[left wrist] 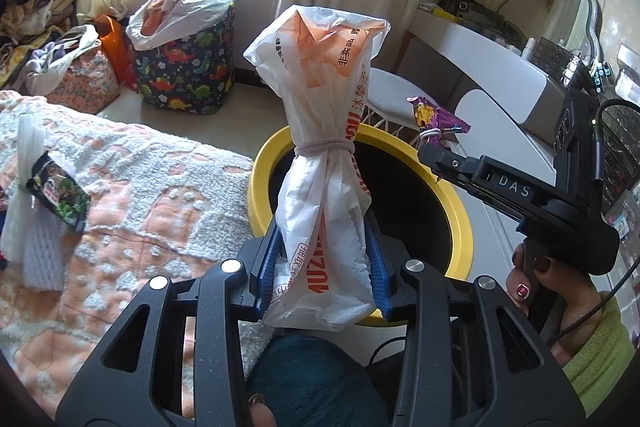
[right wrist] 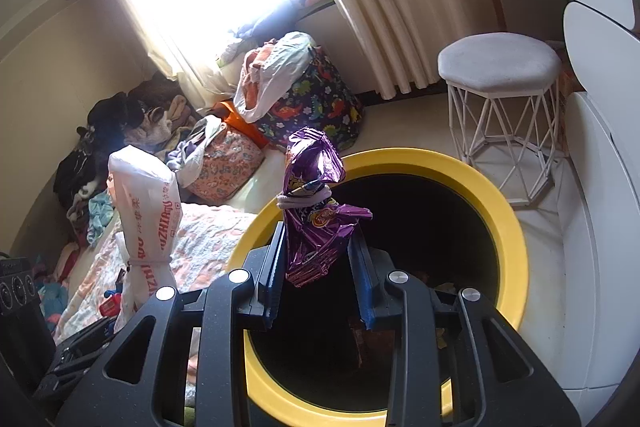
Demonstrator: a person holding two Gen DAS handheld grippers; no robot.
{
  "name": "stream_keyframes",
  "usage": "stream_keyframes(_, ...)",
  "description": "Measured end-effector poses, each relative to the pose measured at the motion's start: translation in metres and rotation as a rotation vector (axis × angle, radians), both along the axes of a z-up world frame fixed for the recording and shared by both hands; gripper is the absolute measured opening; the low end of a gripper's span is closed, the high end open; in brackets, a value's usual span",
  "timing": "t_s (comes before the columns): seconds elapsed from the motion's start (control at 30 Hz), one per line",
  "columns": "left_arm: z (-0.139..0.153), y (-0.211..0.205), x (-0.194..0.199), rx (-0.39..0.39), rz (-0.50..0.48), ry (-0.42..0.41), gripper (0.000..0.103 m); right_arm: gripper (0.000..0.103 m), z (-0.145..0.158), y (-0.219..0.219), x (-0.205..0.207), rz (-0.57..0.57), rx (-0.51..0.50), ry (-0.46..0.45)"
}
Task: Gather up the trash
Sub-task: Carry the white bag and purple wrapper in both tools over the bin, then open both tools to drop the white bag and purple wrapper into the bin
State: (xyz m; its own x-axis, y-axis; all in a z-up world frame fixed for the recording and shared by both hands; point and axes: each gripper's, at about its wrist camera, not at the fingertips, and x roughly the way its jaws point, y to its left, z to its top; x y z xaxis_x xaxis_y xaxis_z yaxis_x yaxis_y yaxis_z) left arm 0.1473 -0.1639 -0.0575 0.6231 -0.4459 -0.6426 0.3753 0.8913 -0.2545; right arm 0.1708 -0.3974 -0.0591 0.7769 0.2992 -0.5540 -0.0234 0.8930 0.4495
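My left gripper [left wrist: 324,243] is shut on a white and orange plastic bag [left wrist: 320,99], tied round its middle with a pale hair band. It holds the bag upright over the near rim of a yellow-rimmed bin [left wrist: 262,167] with a dark inside. My right gripper [right wrist: 318,239] is shut on a crumpled purple snack wrapper [right wrist: 314,187], also banded, above the bin's opening [right wrist: 504,223]. In the left wrist view the right gripper [left wrist: 432,151] reaches in from the right with the purple wrapper [left wrist: 434,113] at its tip. The right wrist view shows the white bag [right wrist: 146,203] at left.
An orange and white blanket [left wrist: 140,195] covers the bed left of the bin, with a dark snack packet [left wrist: 60,191] and white foam netting [left wrist: 28,195] on it. A dinosaur-print basket [left wrist: 188,67], a white stool [right wrist: 500,75] and a white dressing table [left wrist: 480,67] stand around. A hand [left wrist: 560,291] grips the right gripper's handle.
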Motion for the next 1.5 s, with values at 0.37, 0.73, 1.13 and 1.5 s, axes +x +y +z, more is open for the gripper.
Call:
stream_keyframes(0.37,-0.019,-0.016,0.012,0.005,-0.034,0.055,0.032,0.029,-0.011,-0.013,0.002,-0.037,0.01,0.038)
stream_keyframes(0.73,-0.033,-0.033,0.025,0.045,-0.055,0.077,0.033,0.032,-0.017,-0.021,0.005,-0.064,0.028,0.062)
stream_keyframes(1.13,-0.018,-0.009,0.018,-0.052,0.035,0.016,0.092,0.063,-0.016,-0.019,0.004,-0.09,0.017,0.058)
stream_keyframes(1.5,-0.003,0.028,0.002,-0.07,0.111,-0.014,0.092,0.071,-0.002,0.005,0.002,-0.035,-0.039,-0.009)
